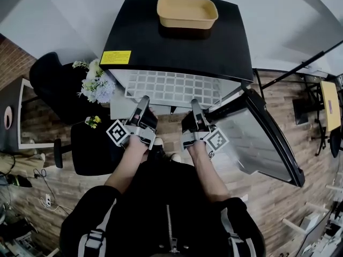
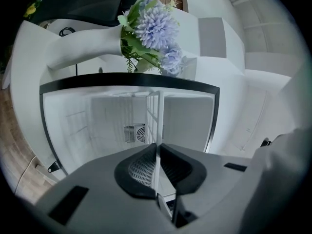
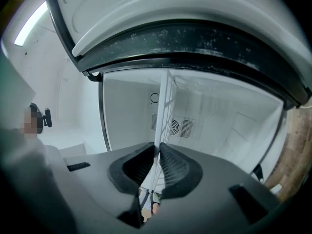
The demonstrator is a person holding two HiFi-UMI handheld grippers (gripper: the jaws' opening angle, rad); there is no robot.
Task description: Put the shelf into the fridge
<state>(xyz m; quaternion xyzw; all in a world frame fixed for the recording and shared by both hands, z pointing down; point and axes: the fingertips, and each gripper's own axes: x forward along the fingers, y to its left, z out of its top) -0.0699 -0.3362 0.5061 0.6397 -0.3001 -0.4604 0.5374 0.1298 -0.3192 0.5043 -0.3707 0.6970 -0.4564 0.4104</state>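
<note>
Head view, centre: the left gripper (image 1: 143,101) and right gripper (image 1: 195,105) are each clamped tight on the near edge of the shelf (image 1: 174,89), one toward each side, probably to keep it level. The shelf's far part reaches under the fridge (image 1: 177,42) top, and at right the door (image 1: 262,138) stands open, leaving the opening free.

Shelf (image 3: 164,112) between right gripper (image 3: 158,164) jaws

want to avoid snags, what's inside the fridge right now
Bare white walls and a round vent grille on the back wall; the wire shelf, clamped by the left gripper and right gripper, reaches in. Gripper bodies hide the rest.
</note>
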